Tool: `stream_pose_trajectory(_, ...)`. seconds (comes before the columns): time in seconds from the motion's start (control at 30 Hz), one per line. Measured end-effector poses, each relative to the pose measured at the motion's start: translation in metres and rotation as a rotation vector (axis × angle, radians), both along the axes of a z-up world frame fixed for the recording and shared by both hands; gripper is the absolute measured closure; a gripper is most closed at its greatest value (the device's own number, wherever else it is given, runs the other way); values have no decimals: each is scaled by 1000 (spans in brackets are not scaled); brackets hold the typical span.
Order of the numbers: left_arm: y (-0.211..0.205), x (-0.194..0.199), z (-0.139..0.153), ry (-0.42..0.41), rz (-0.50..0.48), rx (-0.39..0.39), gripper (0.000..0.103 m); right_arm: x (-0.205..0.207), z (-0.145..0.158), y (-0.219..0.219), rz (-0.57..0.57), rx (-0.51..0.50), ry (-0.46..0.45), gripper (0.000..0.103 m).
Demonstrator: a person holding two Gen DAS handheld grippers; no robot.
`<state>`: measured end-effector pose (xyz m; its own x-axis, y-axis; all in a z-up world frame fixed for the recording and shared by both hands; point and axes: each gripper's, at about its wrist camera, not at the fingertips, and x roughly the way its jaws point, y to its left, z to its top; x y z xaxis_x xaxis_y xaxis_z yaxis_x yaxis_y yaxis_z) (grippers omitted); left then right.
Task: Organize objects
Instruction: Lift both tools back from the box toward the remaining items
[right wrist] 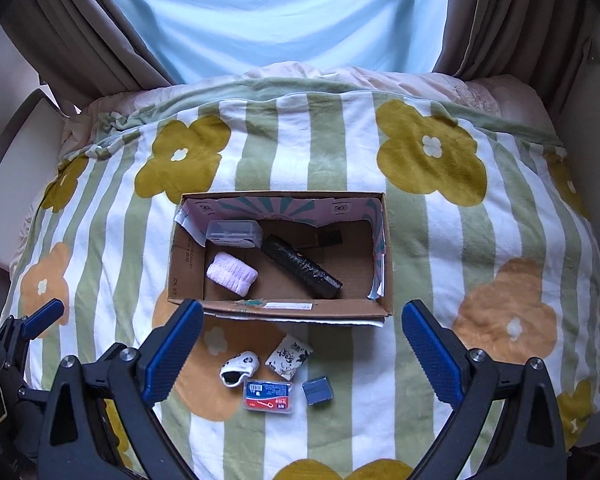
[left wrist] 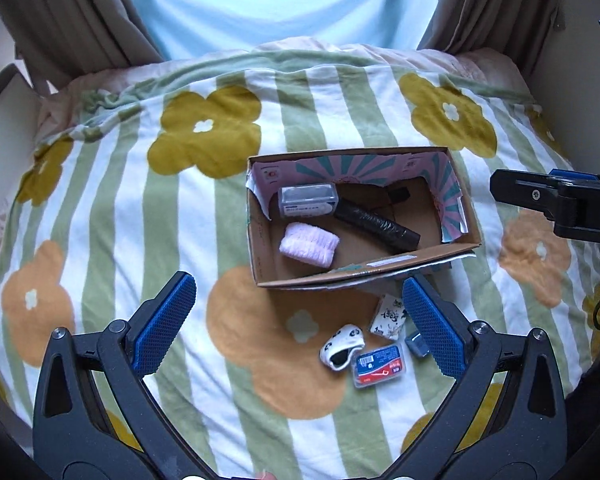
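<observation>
An open cardboard box (left wrist: 364,276) (right wrist: 300,309) sits on the flowered blanket. Inside it lie a clear plastic case (left wrist: 308,199) (right wrist: 234,233), a pink rolled cloth (left wrist: 310,244) (right wrist: 232,273) and a black roll (left wrist: 376,224) (right wrist: 300,266). In front of the box lie a rolled white patterned sock (left wrist: 342,346) (right wrist: 239,368), a patterned tissue packet (left wrist: 389,316) (right wrist: 289,352), a red-and-blue labelled flat case (left wrist: 378,365) (right wrist: 269,396) and a small blue-grey block (left wrist: 416,344) (right wrist: 318,390). My left gripper (left wrist: 300,324) and right gripper (right wrist: 302,354) both hang open above these loose items, holding nothing.
The blanket (left wrist: 140,208) (right wrist: 440,240) covers a bed that ends at curtains and a bright window. My right gripper's body (left wrist: 560,200) shows at the left wrist view's right edge; my left gripper's finger (right wrist: 40,318) shows at the right wrist view's left edge.
</observation>
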<state>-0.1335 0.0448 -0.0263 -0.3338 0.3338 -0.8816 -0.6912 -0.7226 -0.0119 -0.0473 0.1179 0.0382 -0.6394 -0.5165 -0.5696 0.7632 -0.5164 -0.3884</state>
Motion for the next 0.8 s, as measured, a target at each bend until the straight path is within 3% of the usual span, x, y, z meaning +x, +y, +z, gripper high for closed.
stream_pose_trajectory(0.37,-49,50,32,-24,46,71,0,41,-14,81,80,-65,90,4)
stream_pose_trajectory(0.8,-85,90,36,-42,61,98,0,61,-38,135,240,-174,134,4)
